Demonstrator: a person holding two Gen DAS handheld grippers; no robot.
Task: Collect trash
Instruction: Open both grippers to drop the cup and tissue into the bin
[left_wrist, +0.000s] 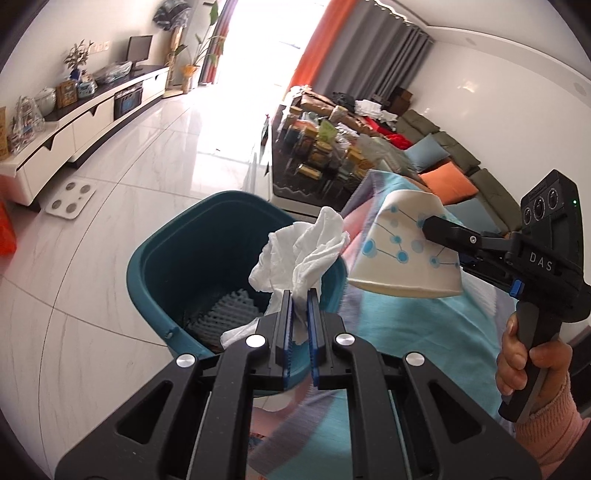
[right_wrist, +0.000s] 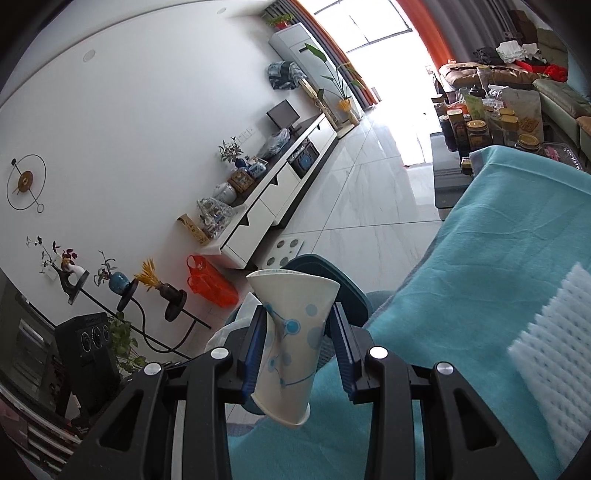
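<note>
My left gripper (left_wrist: 300, 295) is shut on a crumpled white tissue (left_wrist: 303, 251) and holds it over the near rim of a teal trash bin (left_wrist: 155, 258) that stands on the floor. Foam netting (left_wrist: 231, 306) lies inside the bin. My right gripper (right_wrist: 297, 314) is shut on a squashed white paper cup with blue dots (right_wrist: 291, 332), held just right of the bin (right_wrist: 314, 266). In the left wrist view the cup (left_wrist: 402, 243) and right gripper (left_wrist: 428, 225) hang above the blue cloth.
A table draped in a turquoise cloth (right_wrist: 480, 240) lies under both grippers, with a white foam sheet (right_wrist: 554, 350) on it. A cluttered dark coffee table (left_wrist: 317, 158) and sofa stand beyond. A white scale (left_wrist: 70, 203) and a TV cabinet (left_wrist: 74, 129) are left, an orange bag (right_wrist: 210, 284) by the wall.
</note>
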